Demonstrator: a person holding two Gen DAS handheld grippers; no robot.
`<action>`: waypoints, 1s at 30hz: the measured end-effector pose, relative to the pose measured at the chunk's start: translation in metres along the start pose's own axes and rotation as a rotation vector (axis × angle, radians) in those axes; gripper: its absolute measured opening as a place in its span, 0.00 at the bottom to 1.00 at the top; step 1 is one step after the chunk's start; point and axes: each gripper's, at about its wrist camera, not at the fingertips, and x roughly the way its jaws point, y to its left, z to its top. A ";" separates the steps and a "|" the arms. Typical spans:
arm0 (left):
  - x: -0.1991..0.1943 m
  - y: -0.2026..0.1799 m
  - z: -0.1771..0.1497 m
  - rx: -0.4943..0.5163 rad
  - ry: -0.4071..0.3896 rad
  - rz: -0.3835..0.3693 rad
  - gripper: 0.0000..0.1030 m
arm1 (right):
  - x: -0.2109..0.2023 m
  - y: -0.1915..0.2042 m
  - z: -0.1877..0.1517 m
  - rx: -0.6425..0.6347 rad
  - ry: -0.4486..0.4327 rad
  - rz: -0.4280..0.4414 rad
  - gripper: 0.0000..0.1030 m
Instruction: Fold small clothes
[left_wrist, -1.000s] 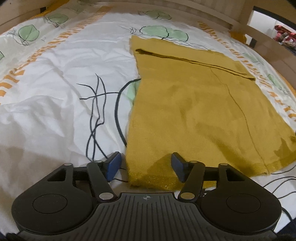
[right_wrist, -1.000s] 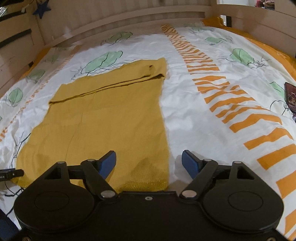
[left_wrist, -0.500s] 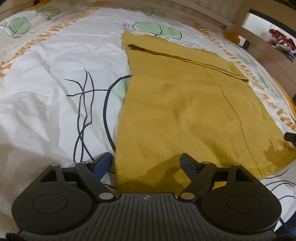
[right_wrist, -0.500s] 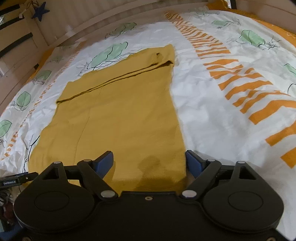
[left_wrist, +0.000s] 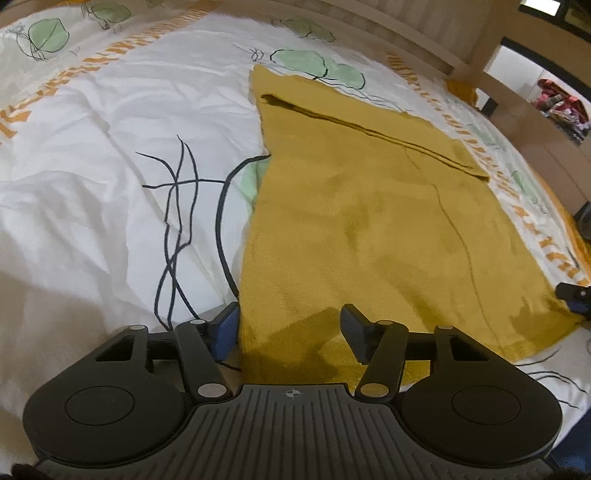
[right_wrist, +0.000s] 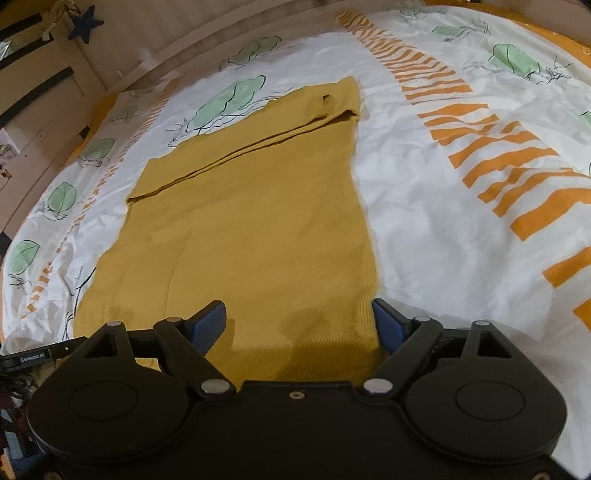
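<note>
Wooden bed frame, leaf-print duvet, mustard garment flat, left gripper closing astride its corner, right gripper wide.

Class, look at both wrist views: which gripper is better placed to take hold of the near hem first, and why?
Probably the left gripper: its jaws are closing around the mustard garment's near-left corner. The right gripper straddles the near-right corner, open wide, pads not pressing it.
</note>
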 end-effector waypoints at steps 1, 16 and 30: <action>-0.001 0.000 0.000 0.003 0.004 -0.008 0.54 | 0.000 0.000 0.000 0.003 0.004 0.006 0.84; -0.008 0.011 0.000 -0.103 -0.021 -0.017 0.20 | -0.002 -0.005 0.005 0.035 0.046 0.047 0.81; 0.000 0.009 0.004 -0.097 0.021 -0.005 0.14 | 0.002 -0.012 0.006 0.013 0.081 -0.022 0.28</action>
